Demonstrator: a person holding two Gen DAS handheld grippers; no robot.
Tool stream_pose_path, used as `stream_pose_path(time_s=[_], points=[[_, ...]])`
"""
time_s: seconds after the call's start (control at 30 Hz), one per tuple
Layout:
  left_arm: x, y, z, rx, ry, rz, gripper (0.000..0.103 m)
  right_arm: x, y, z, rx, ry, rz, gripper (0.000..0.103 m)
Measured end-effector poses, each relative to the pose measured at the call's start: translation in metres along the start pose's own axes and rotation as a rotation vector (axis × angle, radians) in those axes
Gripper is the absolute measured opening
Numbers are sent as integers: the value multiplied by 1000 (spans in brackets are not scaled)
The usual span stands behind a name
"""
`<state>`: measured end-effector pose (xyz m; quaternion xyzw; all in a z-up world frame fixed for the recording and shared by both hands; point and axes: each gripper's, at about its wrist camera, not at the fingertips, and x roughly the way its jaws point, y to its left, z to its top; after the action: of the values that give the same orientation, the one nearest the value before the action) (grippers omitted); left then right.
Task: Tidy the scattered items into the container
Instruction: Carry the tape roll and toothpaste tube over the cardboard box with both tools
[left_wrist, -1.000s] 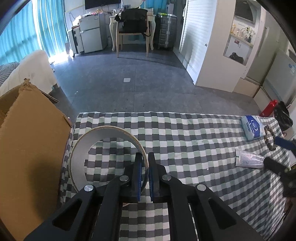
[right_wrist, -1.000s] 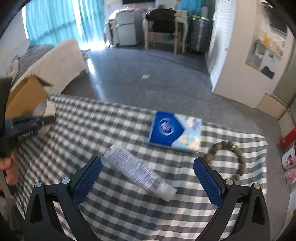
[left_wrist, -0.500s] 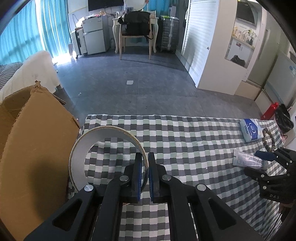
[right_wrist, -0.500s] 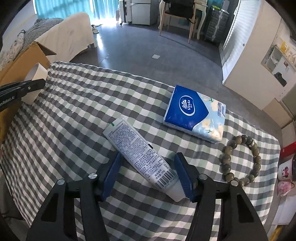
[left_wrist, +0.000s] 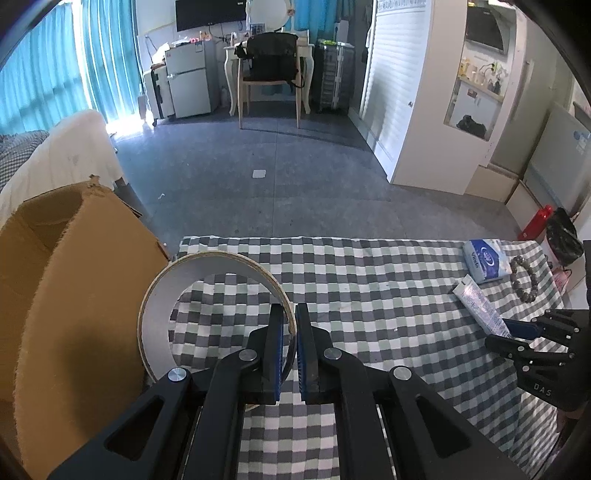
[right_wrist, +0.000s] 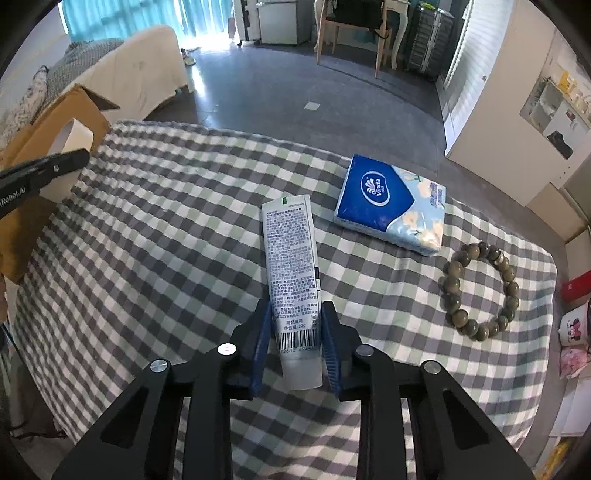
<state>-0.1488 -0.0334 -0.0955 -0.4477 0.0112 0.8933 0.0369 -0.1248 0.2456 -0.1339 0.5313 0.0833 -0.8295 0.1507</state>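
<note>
My left gripper (left_wrist: 290, 314) is shut on the rim of a wide white tape ring (left_wrist: 218, 266), held upright over the checked tablecloth beside an open cardboard box (left_wrist: 74, 295). In the right wrist view a white toothpaste tube (right_wrist: 291, 251) lies on the cloth. My right gripper (right_wrist: 295, 306) is closing on the tube's cap end, and its blue pads touch both sides. A blue tissue pack (right_wrist: 388, 199) and a bead bracelet (right_wrist: 452, 284) lie just right of the tube. The left wrist view shows the right gripper (left_wrist: 517, 332) on the tube (left_wrist: 476, 302).
The checked table (right_wrist: 166, 240) ends at the far edge above a grey floor. The box (right_wrist: 55, 122) stands off the table's left end, with a bed behind it. Small pink and red items (right_wrist: 572, 332) sit beyond the right edge.
The right jaws have closed from wide apart to tight against the tube, which now lines up between them. The left gripper keeps the ring and has lifted slightly.
</note>
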Motion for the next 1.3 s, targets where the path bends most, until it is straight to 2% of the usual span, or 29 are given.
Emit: stream_pose_path(time_s=[0.2, 0.5, 0.8, 1.0, 1.3], points=[[-18, 1, -5, -5, -27, 8, 6, -27, 12, 0, 14, -76, 21, 26], [-65, 22, -7, -35, -104, 47, 6, -68, 45, 24, -17, -212, 70, 26], [-121, 79, -10, -102, -192, 112, 6, -98, 111, 61, -80, -321, 157, 26], [-150, 129, -16, -144, -229, 198, 6, -107, 165, 81, -158, -360, 212, 26], [-150, 191, -30, -218, -206, 286, 6, -104, 230, 98, -268, -359, 267, 26]])
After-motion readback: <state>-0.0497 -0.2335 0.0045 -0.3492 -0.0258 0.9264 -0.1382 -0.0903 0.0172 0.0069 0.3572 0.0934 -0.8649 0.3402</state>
